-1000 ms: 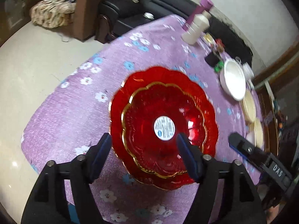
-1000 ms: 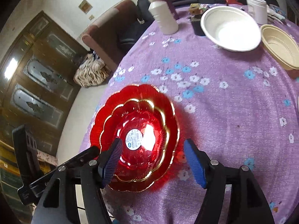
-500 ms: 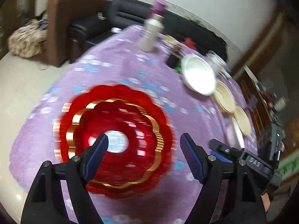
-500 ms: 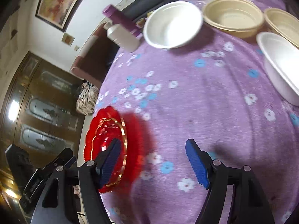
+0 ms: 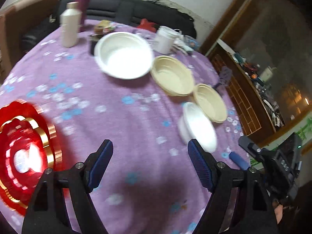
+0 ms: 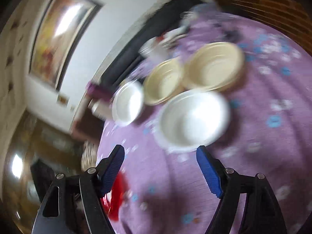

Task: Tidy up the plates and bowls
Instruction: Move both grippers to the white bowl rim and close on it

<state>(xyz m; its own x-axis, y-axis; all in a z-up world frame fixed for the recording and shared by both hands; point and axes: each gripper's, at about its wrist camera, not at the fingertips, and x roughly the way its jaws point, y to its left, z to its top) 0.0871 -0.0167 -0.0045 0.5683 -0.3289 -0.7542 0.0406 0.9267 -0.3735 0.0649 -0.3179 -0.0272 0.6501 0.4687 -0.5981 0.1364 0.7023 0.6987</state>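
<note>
I have both grippers empty: the left gripper (image 5: 150,157) stands wide open over bare purple tabletop (image 5: 124,128), and the right gripper (image 6: 160,163) has just been opening further, nothing between its jaws. The stacked red plates (image 5: 23,154) sit at the tabletop's left edge, done with as I judge it. Ahead lie four loose bowls: a large white bowl (image 5: 124,55), two beige bowls (image 5: 172,75) (image 5: 210,102) and a small white bowl (image 6: 195,120) just past my right fingertips. Both views are smeared, so my worry is clipping that near bowl's rim and tipping it, or squeezing these light bowls until they buckle or skid
</note>
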